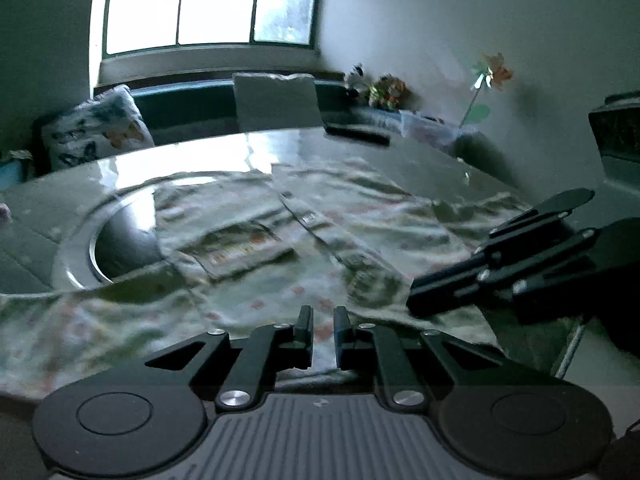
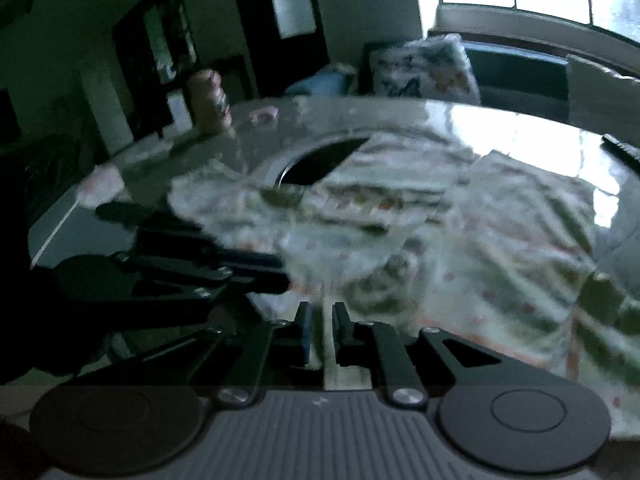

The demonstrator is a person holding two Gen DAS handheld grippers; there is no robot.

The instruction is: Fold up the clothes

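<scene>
Both tools over floral garment

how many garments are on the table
1 that I can tell: a floral garment spread over the table, partly covering its round recess. Blur could hide a second layer. Both grippers sit at its near edge.

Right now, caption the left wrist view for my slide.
Both claws, left and right, at the near edge of a floral garment spread on a glossy table.
</scene>
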